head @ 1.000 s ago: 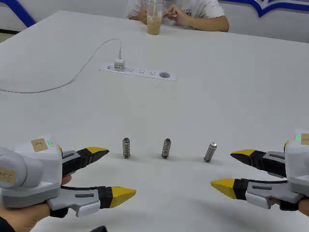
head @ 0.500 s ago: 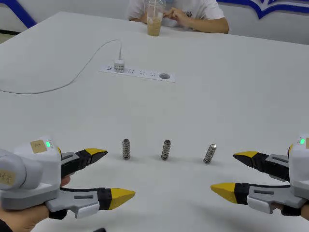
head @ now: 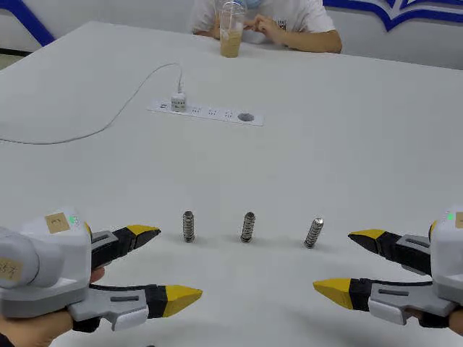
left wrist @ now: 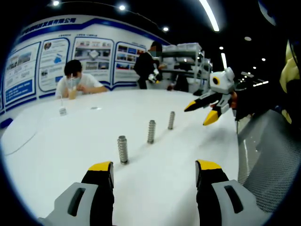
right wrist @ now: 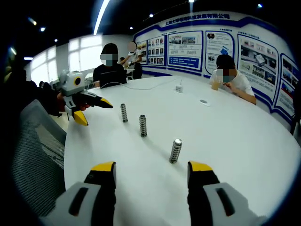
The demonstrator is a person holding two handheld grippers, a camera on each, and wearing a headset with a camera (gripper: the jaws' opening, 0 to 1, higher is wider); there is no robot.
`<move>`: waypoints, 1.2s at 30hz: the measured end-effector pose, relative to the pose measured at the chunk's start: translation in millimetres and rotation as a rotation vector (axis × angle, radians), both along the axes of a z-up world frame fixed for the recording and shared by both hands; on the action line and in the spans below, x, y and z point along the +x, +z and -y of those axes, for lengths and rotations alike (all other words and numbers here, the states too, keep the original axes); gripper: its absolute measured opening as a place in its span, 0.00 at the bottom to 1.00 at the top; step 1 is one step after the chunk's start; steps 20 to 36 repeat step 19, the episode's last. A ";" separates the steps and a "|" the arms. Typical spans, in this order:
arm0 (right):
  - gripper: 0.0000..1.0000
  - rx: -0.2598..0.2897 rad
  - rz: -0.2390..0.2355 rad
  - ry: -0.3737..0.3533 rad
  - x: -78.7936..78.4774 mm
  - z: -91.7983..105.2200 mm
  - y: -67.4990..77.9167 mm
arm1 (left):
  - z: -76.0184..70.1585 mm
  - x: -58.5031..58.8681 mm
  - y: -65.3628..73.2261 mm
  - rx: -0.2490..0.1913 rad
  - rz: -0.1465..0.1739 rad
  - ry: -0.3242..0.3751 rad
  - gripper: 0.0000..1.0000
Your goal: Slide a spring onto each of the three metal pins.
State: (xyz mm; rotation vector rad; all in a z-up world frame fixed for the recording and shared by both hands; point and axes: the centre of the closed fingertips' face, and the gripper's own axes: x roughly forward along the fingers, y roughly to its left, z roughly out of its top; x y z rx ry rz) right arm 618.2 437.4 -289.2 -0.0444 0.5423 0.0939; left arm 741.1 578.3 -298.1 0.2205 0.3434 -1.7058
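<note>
A: White counter: three metal pins in a row, each apparently carrying a spring.
B: Agape, empty, flanking them: left hand-held gripper, right hand-held gripper. Next, probably just withdraw.

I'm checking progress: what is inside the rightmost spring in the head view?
A shiny pin head shows at the top of that spring; the coils hide the shaft.

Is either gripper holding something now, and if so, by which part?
Nothing is held. The left gripper and the right gripper are both open and empty, apart from the three spring-covered metal pins standing on the white table.
</note>
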 end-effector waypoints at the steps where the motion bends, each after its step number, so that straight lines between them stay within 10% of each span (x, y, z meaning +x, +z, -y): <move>1: 0.63 -0.001 0.000 0.000 0.1 -0.2 0.0 | 0.0 0.0 -0.1 0.000 0.000 0.001 0.72; 36: 0.63 -0.007 -0.004 -0.001 -0.8 0.8 -1.9 | -0.1 -0.9 -0.9 0.001 -0.003 0.003 0.72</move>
